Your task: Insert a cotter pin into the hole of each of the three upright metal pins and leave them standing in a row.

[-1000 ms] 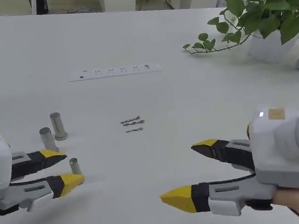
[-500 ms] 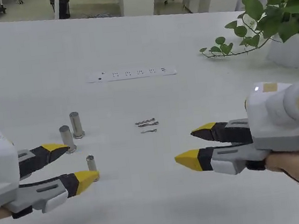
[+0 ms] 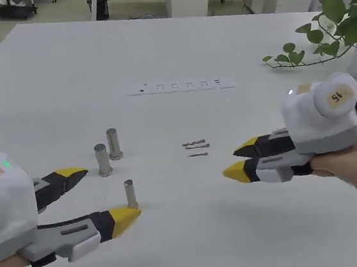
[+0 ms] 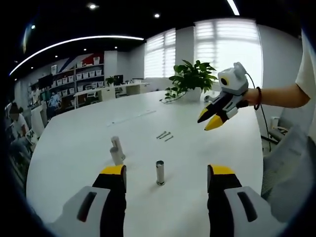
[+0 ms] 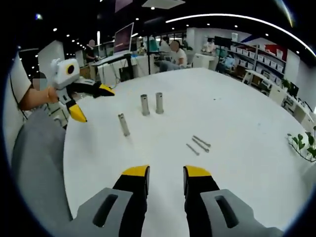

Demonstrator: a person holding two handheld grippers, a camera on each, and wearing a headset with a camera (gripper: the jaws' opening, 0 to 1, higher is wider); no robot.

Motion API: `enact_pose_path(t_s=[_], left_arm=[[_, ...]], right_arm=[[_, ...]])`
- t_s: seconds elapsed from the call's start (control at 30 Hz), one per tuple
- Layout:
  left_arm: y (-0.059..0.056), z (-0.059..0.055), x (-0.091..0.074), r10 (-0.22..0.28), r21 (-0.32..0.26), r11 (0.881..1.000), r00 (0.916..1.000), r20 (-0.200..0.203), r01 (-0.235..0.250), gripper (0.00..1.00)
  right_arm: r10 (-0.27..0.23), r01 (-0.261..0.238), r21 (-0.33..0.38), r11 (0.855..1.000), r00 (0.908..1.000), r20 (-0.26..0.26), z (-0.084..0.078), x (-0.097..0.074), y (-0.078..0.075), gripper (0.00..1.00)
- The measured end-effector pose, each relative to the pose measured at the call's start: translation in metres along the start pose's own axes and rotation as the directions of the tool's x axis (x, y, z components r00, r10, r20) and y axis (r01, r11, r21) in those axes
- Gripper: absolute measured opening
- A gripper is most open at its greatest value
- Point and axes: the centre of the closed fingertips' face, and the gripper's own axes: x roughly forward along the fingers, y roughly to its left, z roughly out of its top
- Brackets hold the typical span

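- The left gripper (image 3: 110,193) is held low over the white table (image 3: 62,76), with its jaws spread wide and nothing gripped between them.
- The nearest metal pin (image 4: 159,172) is seen upright on the table, just ahead of the gap between the left gripper's yellow tips and roughly centred on that gap. In the head view it stands just beside the tip of the nearer jaw, and contact cannot be made out.
- Two further metal pins (image 3: 103,160) (image 3: 114,144) are seen upright close together, a little beyond the first pin and apart from both jaws.
- The right gripper (image 3: 230,161) is held above the table on the other side. Its jaws are only narrowly parted, and nothing is held between them.
- Three cotter pins (image 5: 198,144) are seen lying flat in a small cluster on the table, ahead of the right gripper's tips and slightly to one side, not touched by them.
- The cotter pins lie between the two grippers, well apart from the metal pins.
- A white power strip (image 3: 183,85) is seen farther back, and a potted plant (image 3: 339,18) at the table's far right.
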Motion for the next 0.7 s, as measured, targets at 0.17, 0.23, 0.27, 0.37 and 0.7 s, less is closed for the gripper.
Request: enact_pose_path(t_s=[0.17, 0.23, 0.27, 0.37, 0.7], left_arm=[[-0.004, 0.001, -0.007, 0.019, -0.009, 1.000, 0.9998, 0.009, -0.019, 0.69], [-0.006, 0.001, -0.009, 0.032, -0.015, 0.999, 0.9994, 0.014, -0.031, 0.72], [-0.007, 0.000, -0.010, 0.034, -0.013, 0.999, 0.9993, 0.015, -0.034, 0.73], [-0.008, -0.003, -0.011, 0.045, -0.009, 0.999, 0.9990, 0.001, -0.045, 0.75], [-0.013, -0.015, -0.013, 0.056, -0.012, 0.998, 0.9981, -0.028, -0.056, 0.77]], right_arm=[[-0.003, 0.003, -0.023, 1.000, 0.9997, -0.026, -0.003, 0.014, -0.010, 0.26], [-0.004, 0.003, -0.029, 1.000, 0.9991, -0.041, -0.005, 0.021, -0.017, 0.25], [-0.005, 0.004, -0.028, 1.000, 0.9990, -0.045, -0.005, 0.023, -0.020, 0.25], [-0.005, 0.002, -0.038, 0.999, 0.9980, -0.063, -0.007, 0.030, -0.027, 0.23], [0.001, -0.013, -0.093, 0.996, 0.9922, -0.125, -0.013, 0.055, -0.043, 0.20]])
